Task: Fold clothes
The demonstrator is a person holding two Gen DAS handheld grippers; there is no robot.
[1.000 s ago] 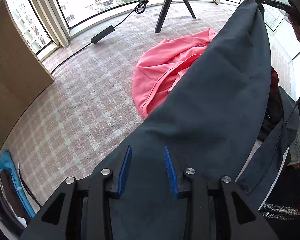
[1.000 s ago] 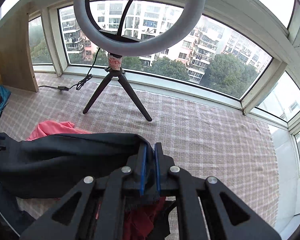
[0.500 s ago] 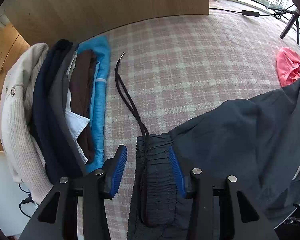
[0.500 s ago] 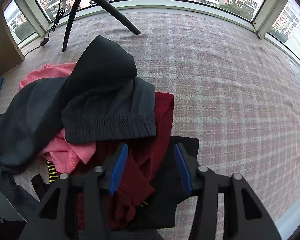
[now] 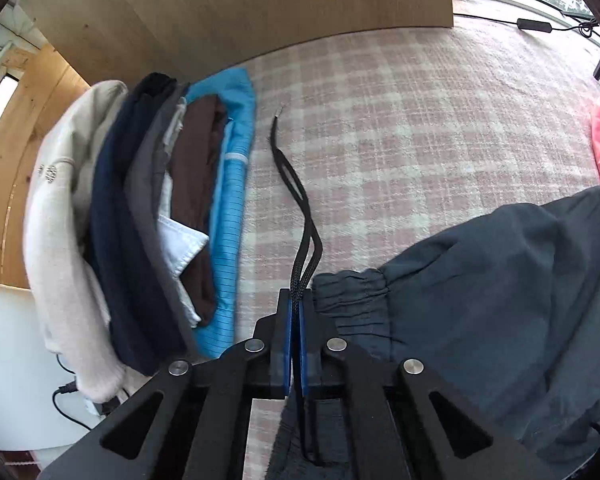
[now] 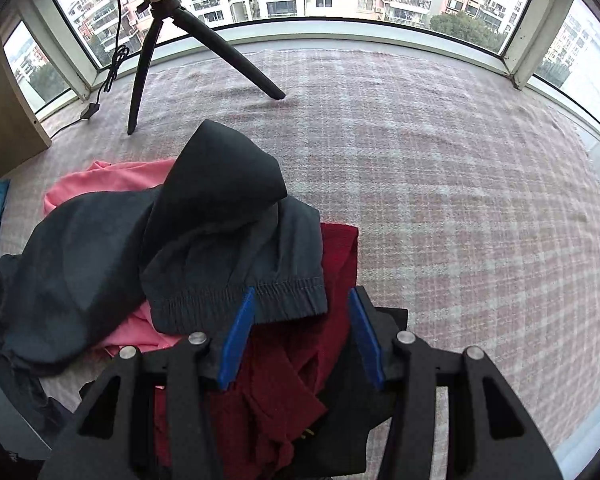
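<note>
Dark grey trousers (image 5: 480, 304) lie across the checked blanket, their gathered waistband (image 5: 352, 300) just right of my left gripper (image 5: 296, 300). That gripper is shut on the trousers' black drawstring (image 5: 296, 188), which trails away over the blanket. In the right wrist view a trouser leg (image 6: 220, 216) lies crumpled over a pile, its elastic cuff (image 6: 240, 300) at the front. My right gripper (image 6: 300, 300) stands open right above the cuff's edge and a dark red garment (image 6: 292, 372), holding nothing.
A stack of folded clothes (image 5: 140, 216) stands at the left, by a wooden panel (image 5: 260, 12). A pink garment (image 6: 112, 180) lies under the trousers. A tripod (image 6: 172, 40) and cable stand at the back by the windows. The checked blanket (image 6: 440, 200) stretches to the right.
My left gripper swung from the lifted trousers down to the waistband and closed on the drawstring. My right gripper let go of the trouser leg, which dropped onto the pile, and now stays open.
</note>
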